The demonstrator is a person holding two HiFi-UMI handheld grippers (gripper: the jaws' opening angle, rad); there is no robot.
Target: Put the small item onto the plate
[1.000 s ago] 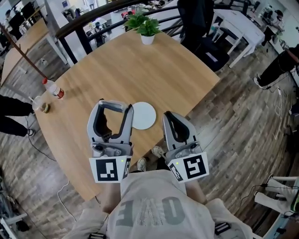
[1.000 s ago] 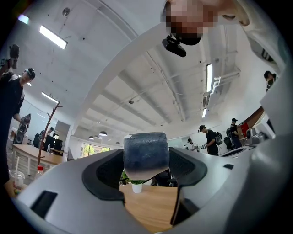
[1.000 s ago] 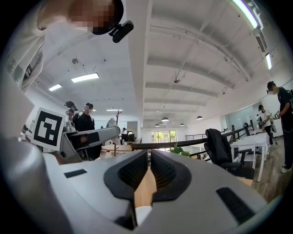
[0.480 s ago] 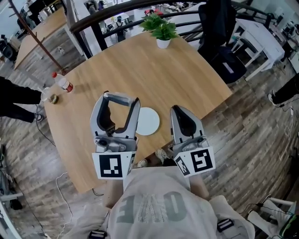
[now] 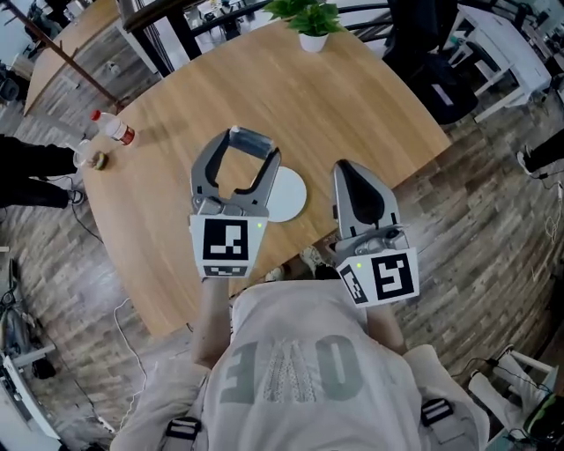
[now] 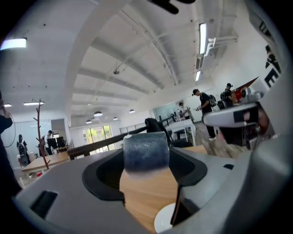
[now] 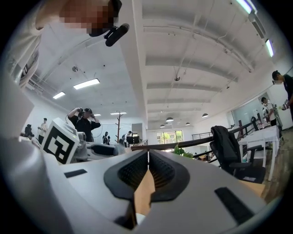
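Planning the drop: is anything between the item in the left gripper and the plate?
Nothing visible. The left hand-held gripper holds the dark grey cylindrical item near the round white plate; its visible surface is bare.

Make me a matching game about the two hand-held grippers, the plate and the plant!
Things:
1. left hand-held gripper
2. right hand-held gripper
3. plate
4. plant

Places or states:
A. at the far edge of the table
B. shut, with nothing in it
C. white, lying on the table between the two grippers
D. shut on a dark grey roll

Pairs: 1-D, 2-B, 3-C, 4-A
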